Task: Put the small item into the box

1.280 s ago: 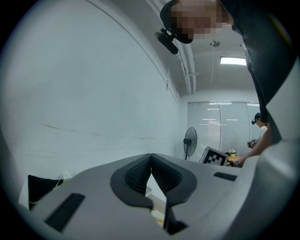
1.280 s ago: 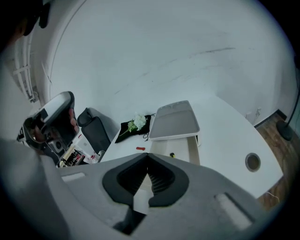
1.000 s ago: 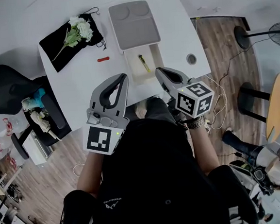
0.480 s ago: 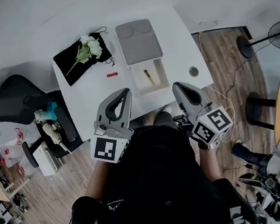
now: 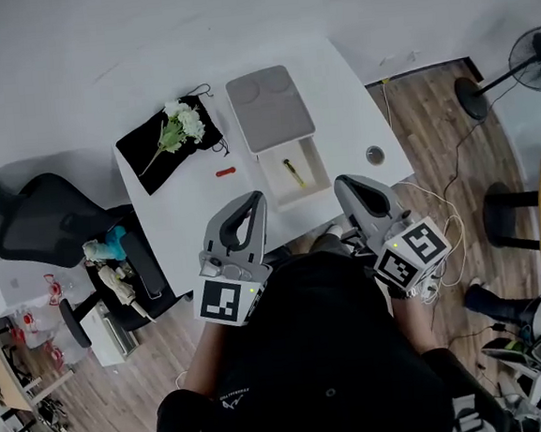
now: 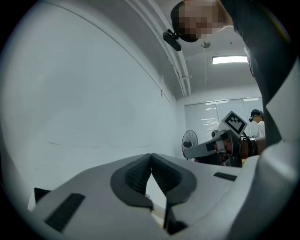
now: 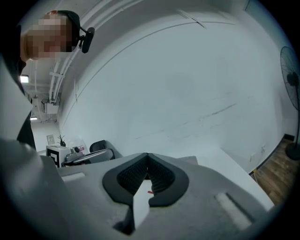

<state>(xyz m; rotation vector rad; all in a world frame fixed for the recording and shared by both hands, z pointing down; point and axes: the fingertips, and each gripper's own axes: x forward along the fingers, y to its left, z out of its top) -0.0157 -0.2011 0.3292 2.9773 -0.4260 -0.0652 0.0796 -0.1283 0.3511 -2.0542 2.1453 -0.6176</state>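
Wooden flooring surrounds a white surface (image 5: 350, 100) pushed against a pale wall, with a black office chair (image 5: 26, 222) standing off its left end. At the surface's left lies a black pouch (image 5: 153, 159) with a sprig of white flowers (image 5: 185, 126) on top of it. Just right of the pouch, the small red item (image 5: 226, 172) lies on the bare surface, near the box (image 5: 321, 164) but outside it. The box is open, its grey lid (image 5: 269, 107) folded back flat behind it, and a yellow item (image 5: 292, 172) rests inside.

The left gripper (image 5: 253, 201) hangs over the near edge, its jaws together at the tips with nothing between them; the red item lies ahead of them, well apart. The right gripper (image 5: 343, 185) hangs beside the box's near right corner, its jaws likewise together and holding nothing. In the right gripper view the red item (image 7: 150, 192) shows as a speck through the gap behind the tips. A round hole (image 5: 374, 155) sits near the surface's right edge, and a fan (image 5: 531, 48) stands on the floor at far right.
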